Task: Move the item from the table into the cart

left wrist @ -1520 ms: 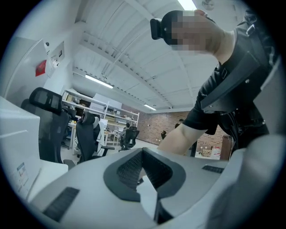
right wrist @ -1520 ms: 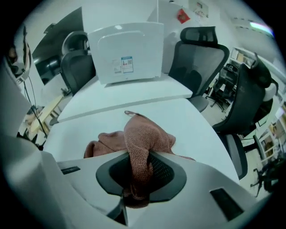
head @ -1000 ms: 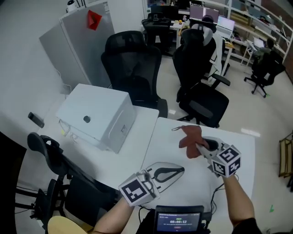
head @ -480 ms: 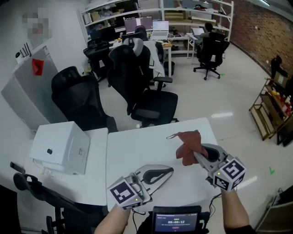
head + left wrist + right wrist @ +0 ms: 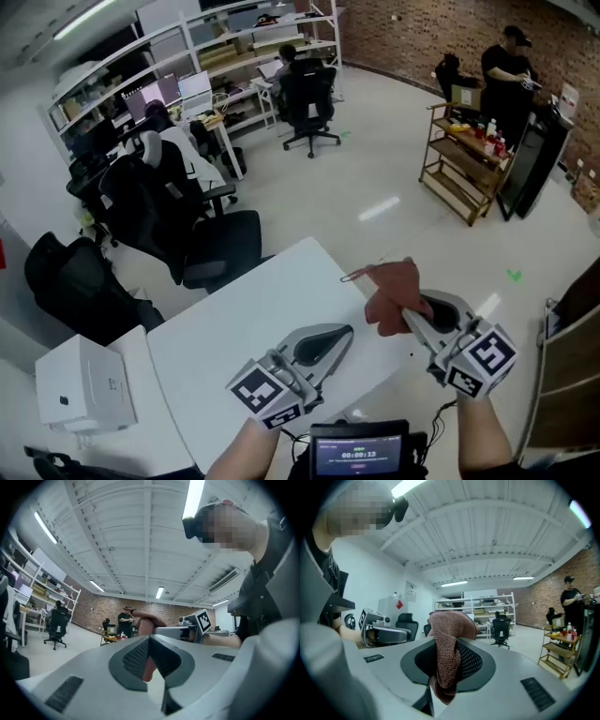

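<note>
Cloth [image 5: 392, 292] clamped in right tool [image 5: 407, 315] — bunched at tips.

I stand at a white worktop [image 5: 216, 328] in an open office. Floor [image 5: 366, 178]: pale, glossy. Far wall [image 5: 422, 33]: red brick. Side wall [image 5: 375, 573]: white. White shelving [image 5: 216, 47] carries monitors. Black office chairs [image 5: 216, 244] stand just beside the worktop and near the shelving. Ceiling [image 5: 140, 536]: white, ribbed, with strip lights [image 5: 193, 498] lit.

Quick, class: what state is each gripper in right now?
Left gripper: closed, holding nothing.
Right gripper: closed on the brown cloth.
</note>
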### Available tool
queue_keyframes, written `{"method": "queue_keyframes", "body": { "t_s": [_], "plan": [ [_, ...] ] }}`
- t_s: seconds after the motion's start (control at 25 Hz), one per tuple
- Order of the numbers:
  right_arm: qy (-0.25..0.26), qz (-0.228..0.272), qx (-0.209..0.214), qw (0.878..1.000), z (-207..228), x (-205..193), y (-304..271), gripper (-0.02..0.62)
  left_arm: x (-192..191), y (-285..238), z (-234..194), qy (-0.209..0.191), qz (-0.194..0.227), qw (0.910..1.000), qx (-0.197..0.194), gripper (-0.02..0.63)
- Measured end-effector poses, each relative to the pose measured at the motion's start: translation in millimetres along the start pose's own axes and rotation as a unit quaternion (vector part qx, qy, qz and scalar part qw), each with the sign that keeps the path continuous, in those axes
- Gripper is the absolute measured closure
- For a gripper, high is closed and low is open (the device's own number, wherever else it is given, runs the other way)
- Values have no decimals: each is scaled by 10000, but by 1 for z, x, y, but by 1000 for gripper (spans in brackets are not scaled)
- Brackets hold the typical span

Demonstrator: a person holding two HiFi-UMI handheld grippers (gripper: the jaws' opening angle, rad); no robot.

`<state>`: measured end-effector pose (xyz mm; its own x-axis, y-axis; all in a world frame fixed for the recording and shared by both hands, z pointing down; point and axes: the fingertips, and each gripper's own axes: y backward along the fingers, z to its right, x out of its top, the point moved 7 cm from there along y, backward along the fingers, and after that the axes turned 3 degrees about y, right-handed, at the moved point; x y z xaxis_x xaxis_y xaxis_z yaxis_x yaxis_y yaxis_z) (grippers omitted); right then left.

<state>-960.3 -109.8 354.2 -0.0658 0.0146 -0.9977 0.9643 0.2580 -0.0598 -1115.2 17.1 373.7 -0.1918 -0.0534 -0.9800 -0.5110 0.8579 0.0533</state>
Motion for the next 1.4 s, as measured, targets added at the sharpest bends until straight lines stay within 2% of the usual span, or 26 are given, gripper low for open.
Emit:
{"method": "queue_keyframes", "body": {
  "t_s": [0.08,0.2,0.44,0.6,0.88,1.08,1.16,1.24,1.4],
  "plan": [
    [-65,65,-502,9987,20,1,36,546,-4,-34,5,76,-116,9995,-283,611],
    [-49,30,-1238,9923,49,-1,90,546,-7,-85,17,219,-128,9955,-915,611],
    [-116,46,-2403,9706,90,-8,215,546,-16,-193,89,187,-318,9782,-2041,611],
    [-181,86,-3050,9521,131,-10,332,546,-28,-291,170,107,-496,9603,-2743,611],
    [-100,77,-3619,9321,225,-12,545,546,-52,-482,342,140,-542,9359,-3479,611],
    [-217,153,-4239,9053,287,-20,649,546,-71,-598,415,127,-787,9202,-3832,611],
    [-213,148,-4548,8902,316,-23,688,546,-75,-649,436,81,-807,9134,-3990,611],
    [-175,128,-4910,8709,344,-26,724,546,-81,-701,458,104,-825,9000,-4279,611],
    [-197,123,-5512,8341,389,-32,776,546,-92,-788,494,117,-866,8669,-4907,611]
  ]
}}
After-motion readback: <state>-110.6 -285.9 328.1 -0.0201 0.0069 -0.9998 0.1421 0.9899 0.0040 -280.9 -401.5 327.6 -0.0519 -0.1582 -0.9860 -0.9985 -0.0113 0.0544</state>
